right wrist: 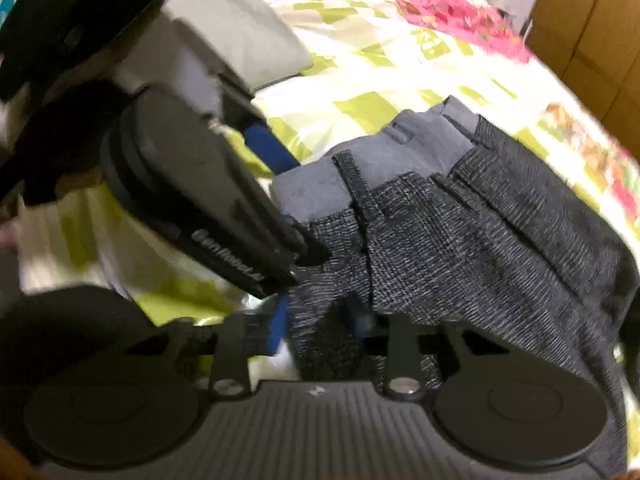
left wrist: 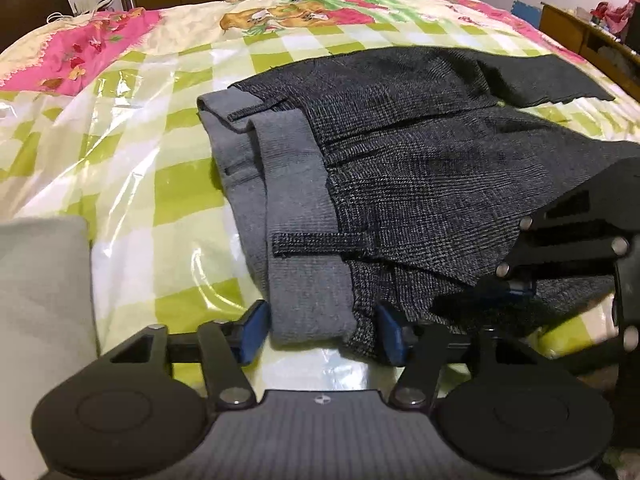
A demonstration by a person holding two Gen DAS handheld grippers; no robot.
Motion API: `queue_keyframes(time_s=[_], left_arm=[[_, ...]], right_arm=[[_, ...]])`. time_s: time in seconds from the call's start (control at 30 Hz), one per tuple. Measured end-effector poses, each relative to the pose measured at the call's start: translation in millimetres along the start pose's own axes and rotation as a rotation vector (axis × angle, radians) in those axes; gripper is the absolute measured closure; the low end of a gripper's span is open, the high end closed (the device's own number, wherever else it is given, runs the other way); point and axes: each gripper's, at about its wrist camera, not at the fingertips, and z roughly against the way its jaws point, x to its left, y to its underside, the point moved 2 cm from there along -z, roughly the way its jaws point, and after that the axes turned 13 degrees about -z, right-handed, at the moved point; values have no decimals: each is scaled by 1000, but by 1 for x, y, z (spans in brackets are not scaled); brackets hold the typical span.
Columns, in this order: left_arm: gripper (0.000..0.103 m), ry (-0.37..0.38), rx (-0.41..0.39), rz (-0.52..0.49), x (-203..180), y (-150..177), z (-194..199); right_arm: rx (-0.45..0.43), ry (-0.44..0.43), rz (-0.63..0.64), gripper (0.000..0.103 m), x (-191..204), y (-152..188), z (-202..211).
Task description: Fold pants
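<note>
Pants [left wrist: 408, 168] lie folded on bed [left wrist: 132, 168]; left gripper [left wrist: 320, 332] jaws apart astride the waistband corner, right gripper [right wrist: 320, 324] clamped on dark fabric

The pants [left wrist: 420, 168] are dark grey check with a plain grey waistband [left wrist: 296, 216]; the bedsheet [left wrist: 120, 128] is green-white check.
</note>
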Motion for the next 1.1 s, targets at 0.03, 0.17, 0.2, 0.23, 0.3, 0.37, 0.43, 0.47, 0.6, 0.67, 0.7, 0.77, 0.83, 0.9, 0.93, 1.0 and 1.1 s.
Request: queue_keyframes(time_s=[0.03,0.17,0.2,0.23,0.3,0.37,0.43,0.47,0.6,0.67,0.7,0.77,0.83,0.9,0.93,1.0,1.1], left_arm=[[37,6,-5,9,1,1,4],[42,-18,-17,18,2,3,21],[42,-22,-23,27,2,5,28],[42,-24,-29,39,2,6,35],[42,-21,-28,72,4,11,46],[42,-34,3,80,1,17,46],[42,-42,44,82,-2,25,39],[42,-41,54,94,-2,26,36],[40,-37,42,131,5,11,36],[39,-39,33,112,7,4,42],[39,-43,28,101,7,1,45],[39,-68,12,82,8,-5,52],[39,-80,-2,74,13,-12,57],[39,-79,-18,90,20,-19,58],[39,-76,-22,96,21,-22,57],[39,-71,-12,83,16,-25,51],[39,-40,63,57,1,-21,28]], right_arm=[[9,-26,-38,86,-4,-2,3],[45,-125,-178,86,-11,-15,10],[47,-146,-196,86,-11,-18,12],[48,-166,-208,86,-10,-19,15],[44,-208,-218,86,-5,-19,22],[56,-247,-213,86,4,-18,23],[81,-288,-211,86,13,-14,17],[102,-302,-214,86,17,-12,11],[120,-325,-260,84,14,-11,2],[95,-346,-286,83,1,-15,12],[82,-347,-294,83,-5,-17,18],[44,-348,-316,82,-20,-22,32],[14,-343,-347,80,-37,-26,44],[-11,-315,-369,77,-54,-28,51],[-24,-288,-374,77,-63,-29,53],[-31,-258,-388,77,-73,-32,49],[-6,-232,-413,77,-77,-19,42]])
